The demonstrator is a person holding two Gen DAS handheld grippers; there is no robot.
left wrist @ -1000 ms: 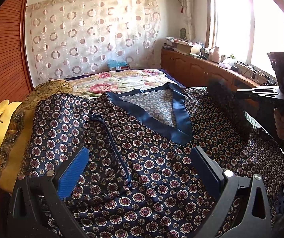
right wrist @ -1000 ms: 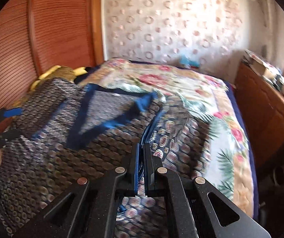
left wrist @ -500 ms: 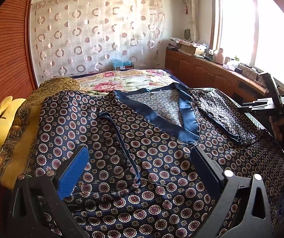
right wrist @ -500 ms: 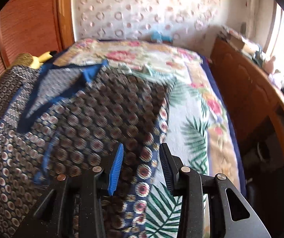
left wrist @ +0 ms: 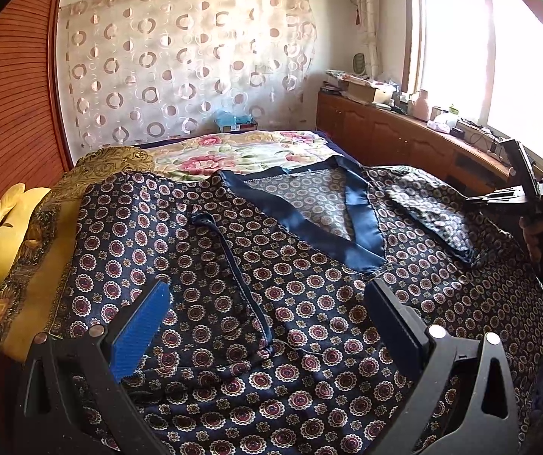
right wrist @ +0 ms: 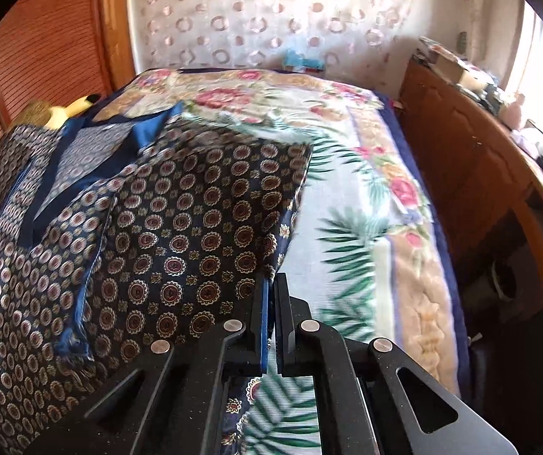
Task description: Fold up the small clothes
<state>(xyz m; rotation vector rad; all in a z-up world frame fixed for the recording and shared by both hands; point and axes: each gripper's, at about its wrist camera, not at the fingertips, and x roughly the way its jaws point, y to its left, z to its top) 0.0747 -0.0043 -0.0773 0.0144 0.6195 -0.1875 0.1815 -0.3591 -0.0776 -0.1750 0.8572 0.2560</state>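
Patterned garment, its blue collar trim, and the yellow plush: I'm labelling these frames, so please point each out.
Patterned garment [left wrist: 309, 303]: left wrist view, front panel.
Blue collar trim [left wrist: 290, 220]: left wrist view, left band of the V.
Yellow plush [left wrist: 4, 239]: left wrist view, rounded body.

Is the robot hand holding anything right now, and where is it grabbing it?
The right gripper is shut on the side edge of the patterned shirt. The left gripper is open above the shirt, holding nothing.

Left tool [left wrist: 267, 326] is sitting with its blue-padded fingers spread wide, nothing pinched between them. Right tool [right wrist: 271, 303] is angled steeply downward, fingers just snapped together, pads nearly touching, gripped by a hand [left wrist: 536, 239].
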